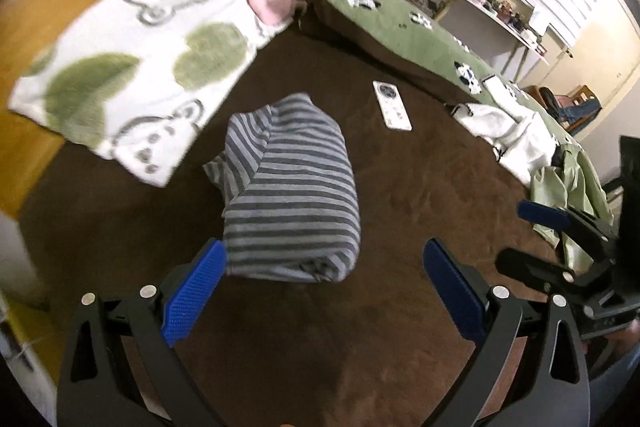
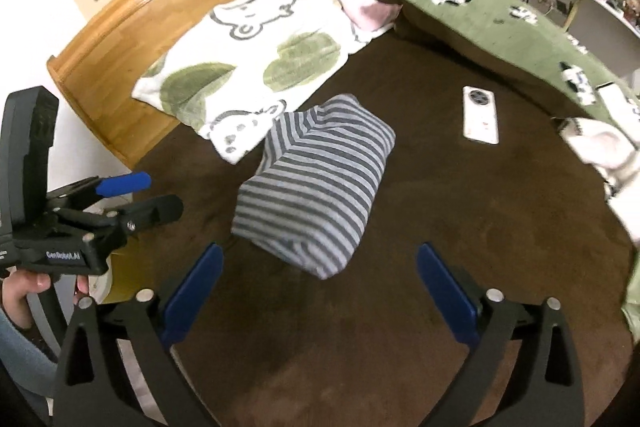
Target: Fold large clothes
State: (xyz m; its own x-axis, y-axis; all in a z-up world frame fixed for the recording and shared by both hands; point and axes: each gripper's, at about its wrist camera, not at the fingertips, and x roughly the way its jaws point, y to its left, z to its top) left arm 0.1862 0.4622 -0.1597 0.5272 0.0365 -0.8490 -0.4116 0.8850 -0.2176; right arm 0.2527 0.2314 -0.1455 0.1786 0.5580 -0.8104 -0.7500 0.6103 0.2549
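A grey striped garment [image 1: 290,187] [image 2: 320,187] lies folded into a compact bundle on the brown bedspread [image 1: 400,327] [image 2: 440,227]. My left gripper [image 1: 322,259] hangs above its near end, jaws wide apart, blue pads [image 1: 196,291] holding nothing. My right gripper [image 2: 318,261] is also open and empty, raised above the garment's near corner. In the left wrist view the right gripper [image 1: 520,235] shows at the right edge. In the right wrist view the left gripper [image 2: 156,195] shows at the left, held by a hand [image 2: 24,291].
A white remote [image 1: 391,105] [image 2: 480,115] lies beyond the garment. A bear-print pillow [image 1: 136,67] [image 2: 256,43] leans on the wooden headboard [image 2: 120,39]. A green quilt [image 1: 400,23] [image 2: 500,23], white clothes [image 1: 504,131] and a pale green garment [image 1: 568,195] lie along the right.
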